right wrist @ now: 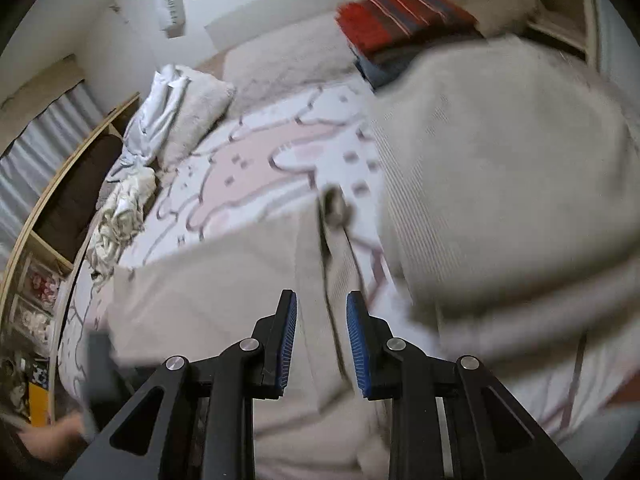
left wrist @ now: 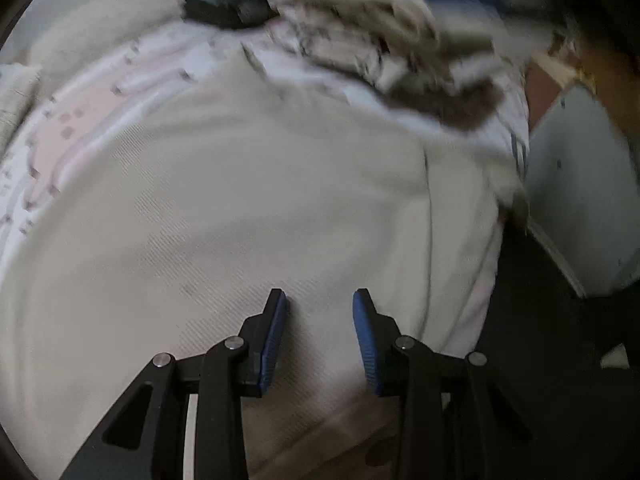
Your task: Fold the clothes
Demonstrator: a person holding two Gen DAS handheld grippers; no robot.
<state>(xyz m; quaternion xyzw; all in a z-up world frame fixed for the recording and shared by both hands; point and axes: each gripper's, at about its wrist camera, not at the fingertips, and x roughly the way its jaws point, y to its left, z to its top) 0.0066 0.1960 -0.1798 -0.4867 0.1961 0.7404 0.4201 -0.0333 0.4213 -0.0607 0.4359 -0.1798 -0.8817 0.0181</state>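
Observation:
A cream ribbed garment (left wrist: 248, 208) lies spread on the bed and fills most of the left wrist view. My left gripper (left wrist: 319, 304) is open just above it, holding nothing. In the right wrist view the same cream garment (right wrist: 492, 168) bulges at the right, and a flatter part (right wrist: 224, 292) lies under my right gripper (right wrist: 321, 304). A seam or edge of the cloth runs up between the open blue pads (right wrist: 289, 328). The jaws stand apart and I see no cloth pinched.
The bed has a white and pink patterned cover (right wrist: 256, 160). A stack of folded clothes with a red striped top (right wrist: 404, 20) sits at the far side. Crumpled white clothes (right wrist: 128, 200) and a fluffy pillow (right wrist: 196, 112) lie at the left edge beside wooden shelves (right wrist: 60, 208).

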